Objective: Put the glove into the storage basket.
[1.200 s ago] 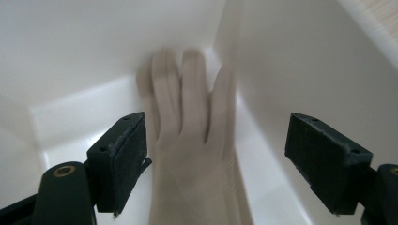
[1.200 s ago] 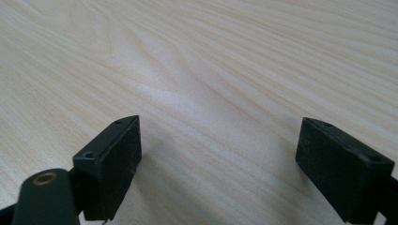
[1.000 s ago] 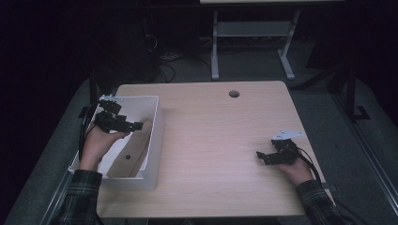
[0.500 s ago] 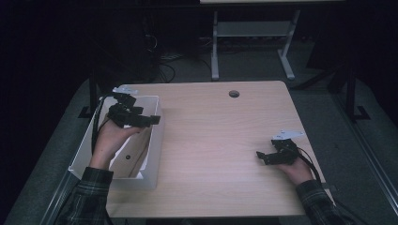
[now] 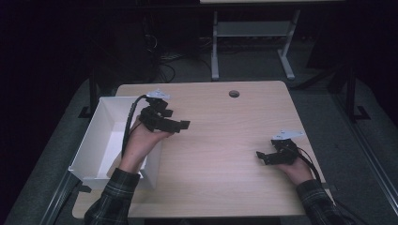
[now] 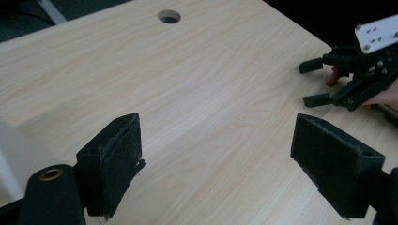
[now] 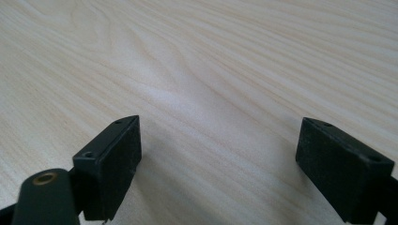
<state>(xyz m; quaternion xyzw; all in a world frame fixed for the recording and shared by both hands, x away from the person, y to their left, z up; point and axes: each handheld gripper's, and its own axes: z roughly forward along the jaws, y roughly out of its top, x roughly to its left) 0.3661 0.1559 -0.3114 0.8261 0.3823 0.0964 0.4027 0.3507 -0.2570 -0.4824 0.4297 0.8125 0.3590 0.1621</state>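
Observation:
My left gripper hovers open over the table's left half, just right of the white box, with nothing between its jaws. In the left gripper view its two black pads stand wide apart over bare wood, and the right gripper shows farther off at the upper right. My right gripper rests open near the table's right front edge, pointing left. In the right gripper view its pads frame only wood grain.
The wooden table has a round cable hole near its far edge. The white box overhangs the left edge and looks empty inside. A metal stand and cables lie on the dark floor beyond.
My left gripper has risen out of the white box and moved right, over the tabletop. The right gripper has stayed in place.

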